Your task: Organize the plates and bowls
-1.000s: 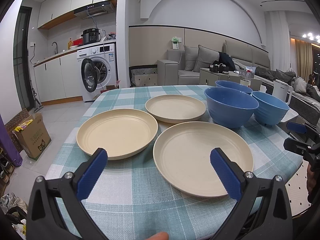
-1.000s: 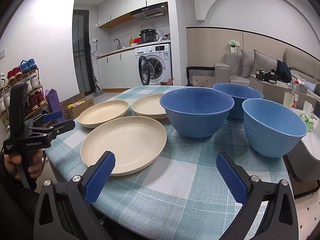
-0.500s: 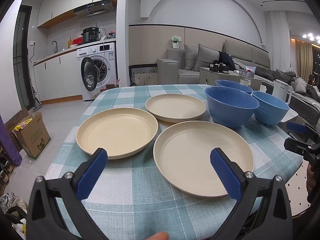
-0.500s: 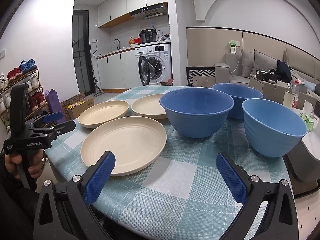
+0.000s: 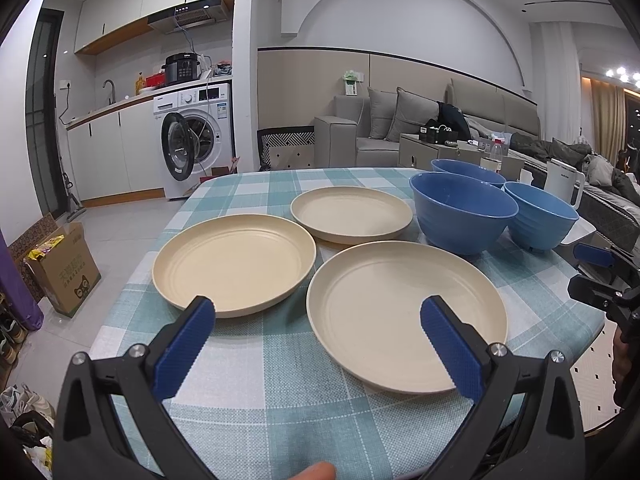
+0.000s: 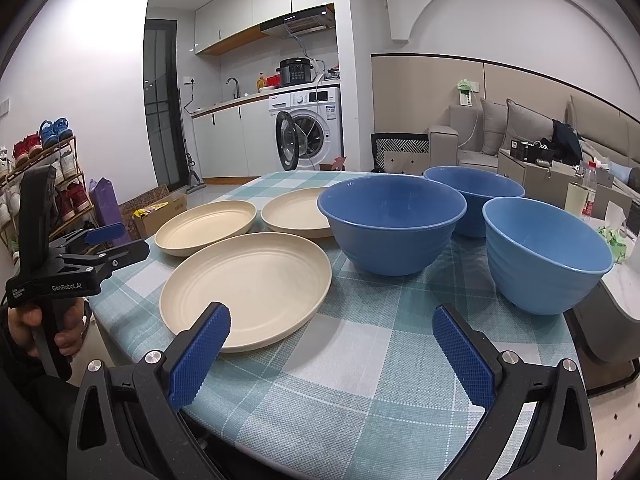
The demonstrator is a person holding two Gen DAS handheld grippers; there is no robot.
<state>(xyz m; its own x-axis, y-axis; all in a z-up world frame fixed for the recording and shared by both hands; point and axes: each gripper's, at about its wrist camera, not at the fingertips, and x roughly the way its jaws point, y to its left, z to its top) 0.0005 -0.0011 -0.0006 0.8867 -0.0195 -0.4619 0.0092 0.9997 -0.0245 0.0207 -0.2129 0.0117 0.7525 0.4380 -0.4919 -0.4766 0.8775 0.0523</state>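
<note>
Three cream plates and three blue bowls lie unstacked; nothing has shifted over the last second.

The nearest cream plate (image 5: 406, 316) sits at the table's front edge, the left plate (image 5: 234, 264) and far plate (image 5: 351, 214) beyond, the blue bowls (image 6: 392, 224) grouped to their right on the checked tablecloth (image 5: 280, 380). The left gripper (image 5: 316, 344) and right gripper (image 6: 330, 350) both hover spread wide, empty; sorting has likely not begun.

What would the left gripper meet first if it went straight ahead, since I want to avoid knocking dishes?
Probably the nearest round cream plate, whose near rim lies between the open left gripper fingers. The gripper's height above the checked tablecloth is unclear, so it might pass over.
</note>
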